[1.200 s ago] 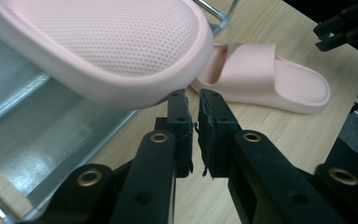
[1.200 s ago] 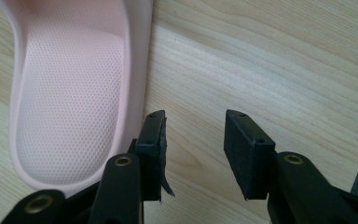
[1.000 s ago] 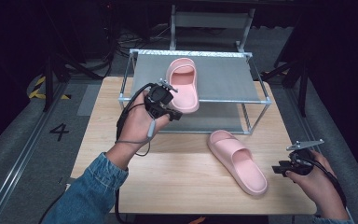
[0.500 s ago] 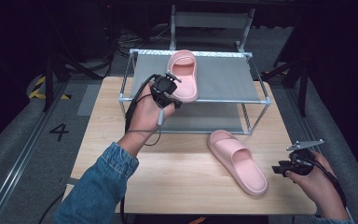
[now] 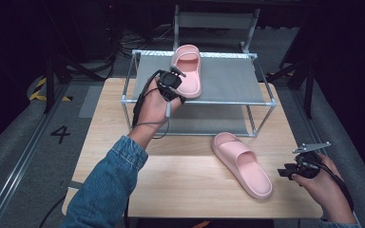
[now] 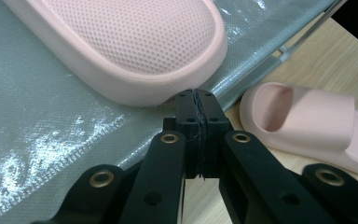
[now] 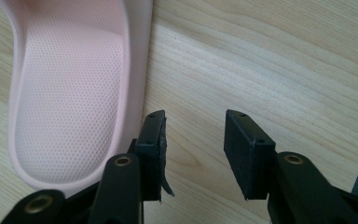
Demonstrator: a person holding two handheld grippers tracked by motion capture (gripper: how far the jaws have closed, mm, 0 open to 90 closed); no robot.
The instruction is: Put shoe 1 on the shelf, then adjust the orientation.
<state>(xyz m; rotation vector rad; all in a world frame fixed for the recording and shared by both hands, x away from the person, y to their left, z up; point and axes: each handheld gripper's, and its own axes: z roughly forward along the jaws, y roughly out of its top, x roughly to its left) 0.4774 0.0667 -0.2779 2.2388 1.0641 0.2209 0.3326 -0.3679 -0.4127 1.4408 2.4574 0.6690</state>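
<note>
Pink foam told the step: the left gripper (image 6: 196,95), jaws pressed together on nothing, nudged the heel of the slipper on the rack's grey fabric shelf (image 5: 187,69), seemingly squaring it up. To the right, the second slipper (image 5: 241,163) lay on the wooden table (image 5: 185,183). Beside its heel the right gripper (image 7: 193,140) waited with jaws apart, and probably needed to straddle that rim next.

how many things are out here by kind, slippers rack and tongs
pink slippers: 2, one on the rack shelf, one on the table
metal rack: 1
tongs: 2, left tongs, right tongs
total: 5
</note>
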